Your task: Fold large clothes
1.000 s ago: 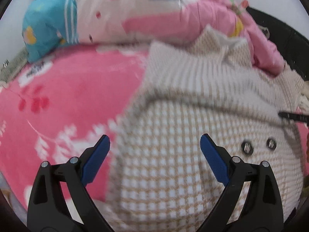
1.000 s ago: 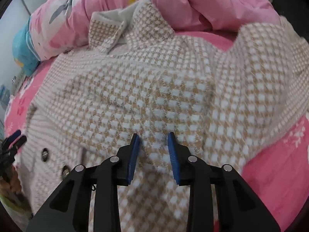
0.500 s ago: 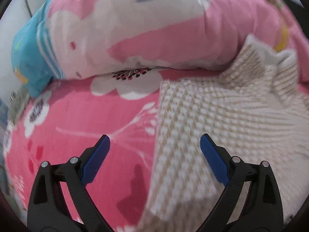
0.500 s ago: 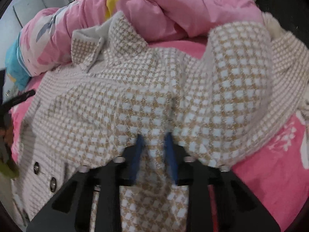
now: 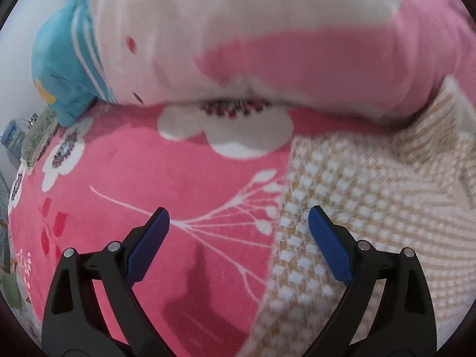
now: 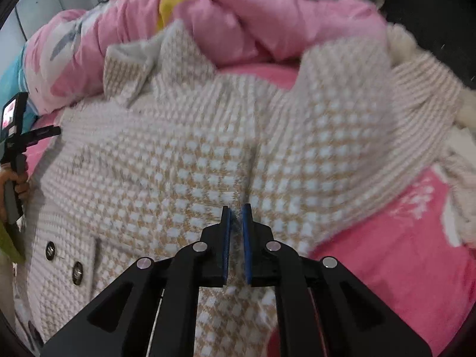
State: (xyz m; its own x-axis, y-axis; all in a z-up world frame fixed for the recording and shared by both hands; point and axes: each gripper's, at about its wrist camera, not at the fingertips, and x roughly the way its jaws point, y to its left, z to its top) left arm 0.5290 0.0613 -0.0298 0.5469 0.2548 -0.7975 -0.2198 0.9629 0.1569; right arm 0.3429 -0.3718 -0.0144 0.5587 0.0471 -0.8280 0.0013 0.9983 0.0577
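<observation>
A beige-and-white checked knit coat (image 6: 184,160) with metal buttons (image 6: 50,250) lies spread on a pink flowered blanket (image 5: 125,184). My right gripper (image 6: 236,217) is shut on a pinched fold of the coat near its middle. My left gripper (image 5: 238,226) is open and empty, low over the blanket, with the coat's left edge (image 5: 297,208) running between its fingers. In the right wrist view the left gripper (image 6: 32,136) shows at the far left beside the coat's shoulder.
A bunched pink, white and teal quilt (image 5: 238,44) lies along the far side of the bed, just behind the coat's collar (image 6: 142,59). A white fluffy item (image 6: 416,56) lies at the far right. Small clutter (image 5: 32,136) sits past the bed's left edge.
My right gripper closed on a fold of the coat and the cloth bunched up toward it. My left gripper moved away from the buttons toward the coat's upper left edge and the quilt, staying open.
</observation>
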